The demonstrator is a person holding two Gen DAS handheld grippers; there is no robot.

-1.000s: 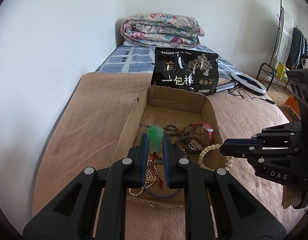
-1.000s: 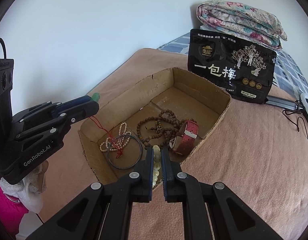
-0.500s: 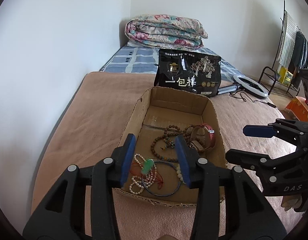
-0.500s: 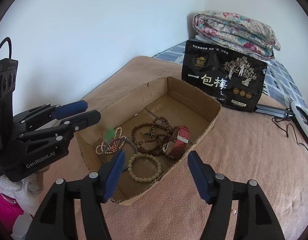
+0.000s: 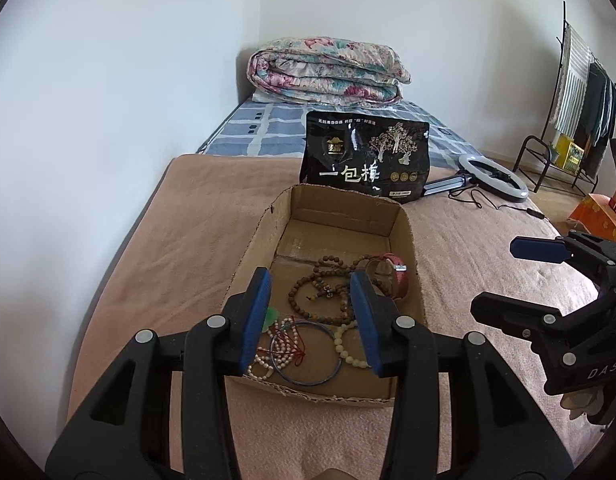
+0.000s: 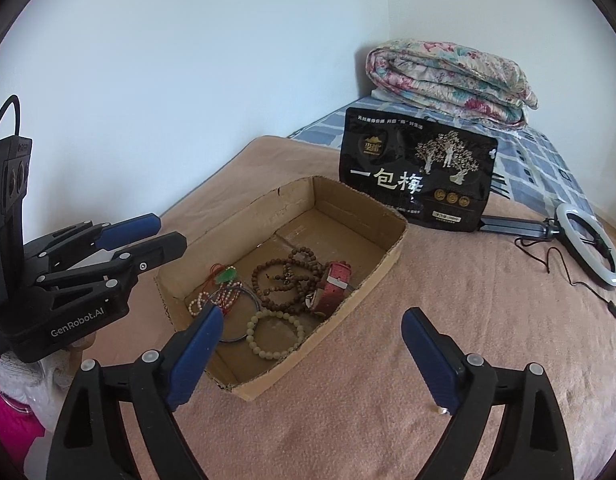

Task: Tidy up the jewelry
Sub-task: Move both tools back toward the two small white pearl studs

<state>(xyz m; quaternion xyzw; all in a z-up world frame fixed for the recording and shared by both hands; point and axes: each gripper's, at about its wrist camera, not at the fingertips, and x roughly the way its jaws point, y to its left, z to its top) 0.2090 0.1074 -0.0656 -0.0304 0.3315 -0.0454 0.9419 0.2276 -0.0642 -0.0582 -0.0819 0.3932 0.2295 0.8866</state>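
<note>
The left gripper (image 5: 311,316) hangs over the near end of the cardboard box (image 6: 340,196), its blue pads parted and nothing between them. The right gripper (image 6: 312,344) sits just off the box's near corner; its jaws have just been opening and now stand wide, with nothing in them either.

All the jewelry lies loose on the floor of the box. Nearest the left gripper is a green pendant (image 6: 227,276) on a red cord (image 5: 292,340), tangled with a string of small pale beads (image 5: 264,364) and a thin dark bangle (image 5: 308,352). Beside these rests a cream bead bracelet (image 6: 274,334), lying flat and round. Further in, a long strand of brown wooden beads (image 6: 286,284) is heaped in loops, touching a watch with a red strap (image 6: 334,286) that leans near the right-hand wall.

The box stands on a pinkish-tan blanket (image 6: 448,300) spread over the bed. Just behind it a black foil pouch (image 6: 418,168) with gold trees and white characters stands upright. Off to its right a ring light (image 6: 590,244) lies flat with its cable trailing. At the head of the bed is a folded floral quilt (image 5: 328,70), and a clothes rack (image 5: 580,92) stands by the far wall.
</note>
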